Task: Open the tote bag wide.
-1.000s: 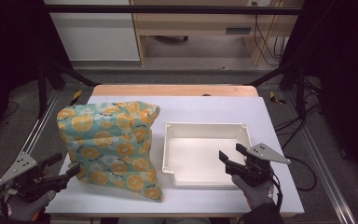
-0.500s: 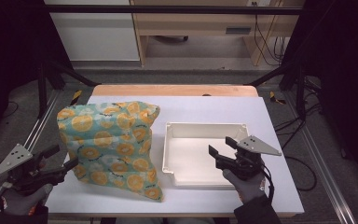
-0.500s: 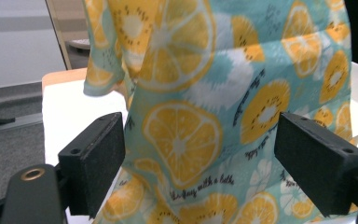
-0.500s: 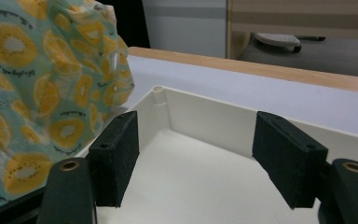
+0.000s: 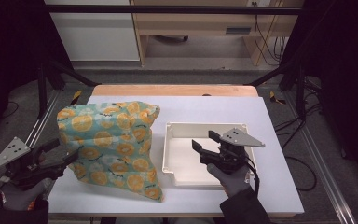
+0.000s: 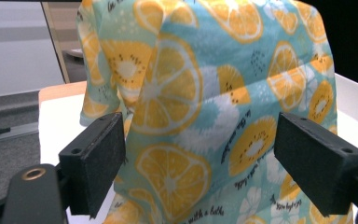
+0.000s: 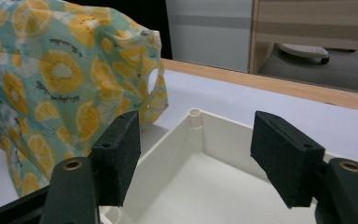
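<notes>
Your left hand-held gripper (image 5: 60, 151) sits at the near left corner of the table (image 5: 270, 116), with its jaws spread wide and nothing between them. They point at the lower left side of the fabric bag (image 5: 114, 142) and come close to it; from the high view you cannot tell whether the nearer jaw tip touches the cloth. In the left gripper view the bag (image 6: 214, 93) rises just beyond the two black pads (image 6: 98, 161), which stand well apart and do not pinch the cloth.

The bag stands slumped on the left half of the white table, teal cloth printed with orange slices, kiwi slices and small white flowers. Near the bottom of the left gripper view you can read cursive black lettering, "with a bottle" or something close to it; other script lines are too small or creased to read.

Just to the right of the bag lies the white tray (image 5: 170, 154), a shallow rectangular box with raised walls and nothing in it. The bag's right edge lies just beside the tray's left wall.

Your right hand-held gripper (image 5: 205, 141) hovers over the tray's near right part, jaws wide apart and holding nothing, pointing left toward the bag. In the right gripper view the tray's inner corner (image 7: 200, 135) shows between the pads, with the bag (image 7: 60, 79) beyond.
</notes>
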The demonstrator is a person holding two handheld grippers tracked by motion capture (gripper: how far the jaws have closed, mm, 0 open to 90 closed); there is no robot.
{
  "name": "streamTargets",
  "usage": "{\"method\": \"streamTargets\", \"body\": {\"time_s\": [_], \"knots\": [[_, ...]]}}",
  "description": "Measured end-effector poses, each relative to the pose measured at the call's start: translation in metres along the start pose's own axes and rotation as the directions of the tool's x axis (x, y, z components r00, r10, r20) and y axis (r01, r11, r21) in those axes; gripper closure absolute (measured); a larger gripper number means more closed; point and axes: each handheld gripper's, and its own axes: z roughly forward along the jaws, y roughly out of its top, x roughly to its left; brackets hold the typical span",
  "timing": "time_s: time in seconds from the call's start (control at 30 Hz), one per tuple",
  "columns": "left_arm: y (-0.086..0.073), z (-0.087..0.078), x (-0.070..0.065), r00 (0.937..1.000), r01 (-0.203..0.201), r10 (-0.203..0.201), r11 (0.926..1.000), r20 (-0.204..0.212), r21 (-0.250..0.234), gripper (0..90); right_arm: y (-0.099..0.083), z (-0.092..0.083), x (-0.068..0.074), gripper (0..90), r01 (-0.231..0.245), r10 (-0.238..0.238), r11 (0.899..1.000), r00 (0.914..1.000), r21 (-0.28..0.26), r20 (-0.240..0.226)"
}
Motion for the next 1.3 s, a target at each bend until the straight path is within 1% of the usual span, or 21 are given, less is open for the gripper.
{"method": "streamTargets", "body": {"time_s": [0.03,0.1,0.2,0.27,0.33,0.37,0.4,0.47,0.5,0.57,0.6,0.67,0.9,1.0,1.03,1.1,1.13,1.2,1.23,1.3], "knots": [[0.001,0.000,0.000,1.0000,0.000,0.000,1.0000,-0.003,-0.002,16.1,0.002,0.004,0.005,34.1,0.004,-0.004,1.000,0.9999,0.004,-0.015],[0.003,0.000,0.000,1.0000,0.002,-0.002,1.0000,-0.004,-0.008,16.2,0.003,0.005,0.006,34.4,0.006,-0.006,1.000,0.9998,0.002,-0.020],[0.008,0.000,-0.001,1.0000,0.002,-0.002,0.9998,-0.001,-0.020,16.6,0.006,0.012,0.013,35.2,0.012,-0.012,1.000,0.9991,0.006,-0.041],[0.010,0.001,-0.002,1.0000,0.002,-0.002,0.9998,-0.002,-0.020,17.5,0.008,0.016,0.018,35.9,0.013,-0.013,1.000,0.9984,0.004,-0.056],[0.013,0.003,-0.003,0.9999,-0.007,0.007,0.9999,-0.010,-0.015,18.3,0.010,0.020,0.023,36.4,0.020,-0.020,1.000,0.9975,0.006,-0.069],[0.013,0.004,-0.003,0.9999,-0.007,0.007,0.9999,-0.010,-0.015,18.9,0.012,0.024,0.027,36.8,0.024,-0.023,1.000,0.9964,0.004,-0.082],[0.014,0.004,-0.003,0.9999,-0.005,0.005,0.9999,-0.010,-0.015,18.9,0.012,0.024,0.027,36.8,0.024,-0.023,1.000,0.9964,0.004,-0.082],[0.016,0.006,-0.004,0.9998,-0.007,0.007,0.9999,-0.017,-0.015,19.6,0.015,0.027,0.032,37.9,0.022,-0.022,1.000,0.9952,0.005,-0.096],[0.017,0.006,-0.003,0.9998,-0.009,0.009,0.9999,-0.020,-0.013,20.3,0.017,0.031,0.036,38.4,0.026,-0.026,1.000,0.9941,0.006,-0.105],[0.018,0.007,-0.003,0.9997,-0.007,0.006,0.9999,-0.025,-0.014,20.5,0.017,0.032,0.038,38.6,0.028,-0.027,1.000,0.9936,0.007,-0.110],[0.018,0.008,-0.003,0.9995,-0.007,0.007,0.9999,-0.031,-0.011,21.4,0.020,0.036,0.043,39.2,0.033,-0.031,0.999,0.9918,0.007,-0.124],[0.018,0.008,-0.002,0.9994,-0.003,0.002,0.9999,-0.034,-0.010,21.8,0.021,0.038,0.045,39.3,0.032,-0.031,0.999,0.9912,0.006,-0.129],[0.016,0.009,-0.003,0.9988,-0.009,0.009,0.9999,-0.047,-0.006,26.4,0.028,0.053,0.066,41.3,0.050,-0.047,0.999,0.9831,0.010,-0.177],[0.014,0.010,-0.002,0.9987,-0.006,0.006,0.9999,-0.051,-0.010,29.9,0.028,0.061,0.076,42.5,0.055,-0.051,0.998,0.9791,0.016,-0.197],[0.013,0.011,-0.001,0.9987,-0.004,0.004,1.0000,-0.051,-0.006,31.4,0.028,0.066,0.081,43.0,0.058,-0.053,0.998,0.9769,0.016,-0.207],[0.011,0.012,-0.001,0.9986,-0.001,0.001,1.0000,-0.053,-0.003,32.2,0.029,0.068,0.082,43.2,0.054,-0.049,0.998,0.9759,0.017,-0.212],[0.011,0.012,0.000,0.9986,0.000,0.000,1.0000,-0.054,-0.003,34.0,0.030,0.074,0.086,43.5,0.050,-0.047,0.999,0.9736,0.010,-0.223],[0.010,0.012,0.000,0.9987,0.002,-0.002,1.0000,-0.052,-0.003,35.7,0.031,0.076,0.088,43.5,0.048,-0.044,0.999,0.9733,0.013,-0.226],[0.010,0.012,0.000,0.9986,0.003,-0.003,1.0000,-0.053,-0.003,37.3,0.031,0.080,0.091,43.7,0.048,-0.043,0.999,0.9715,0.015,-0.233],[0.010,0.012,0.000,0.9981,0.001,-0.001,1.0000,-0.062,-0.004,38.5,0.031,0.083,0.093,43.7,0.050,-0.044,0.999,0.9708,0.021,-0.236]]}}
